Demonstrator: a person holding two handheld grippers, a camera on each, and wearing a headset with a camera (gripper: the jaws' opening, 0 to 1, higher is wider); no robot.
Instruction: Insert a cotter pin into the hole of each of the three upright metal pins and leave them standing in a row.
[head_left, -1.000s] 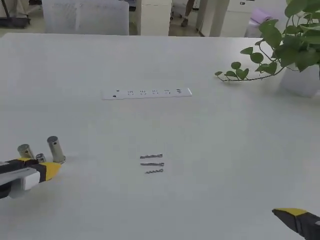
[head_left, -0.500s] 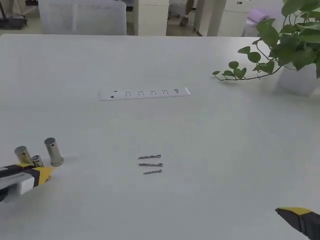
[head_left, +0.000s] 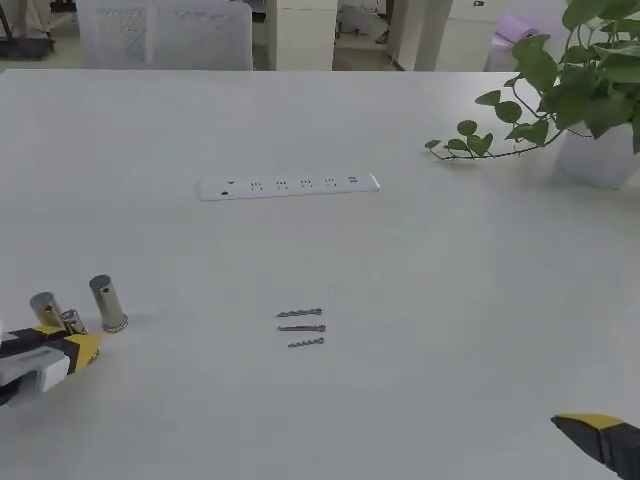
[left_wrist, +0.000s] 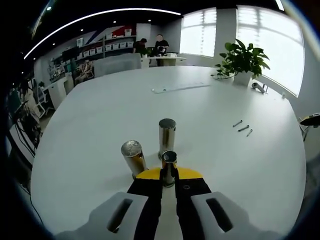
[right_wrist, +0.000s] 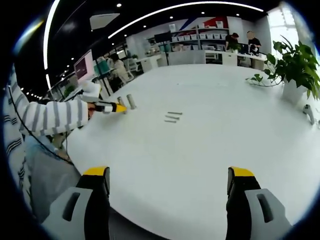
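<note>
Tongs on the left (left_wrist: 169, 176) clamp the shortest metal pin (left_wrist: 169, 161), taller pins (left_wrist: 167, 136) at eleven and twelve o'clock; right tongs (right_wrist: 170, 172) gape.

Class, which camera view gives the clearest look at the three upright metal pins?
The left gripper view: the metal pins stand large and close by its jaws. The head view shows them small at the left edge; the right gripper view shows them tiny and far off.
</note>
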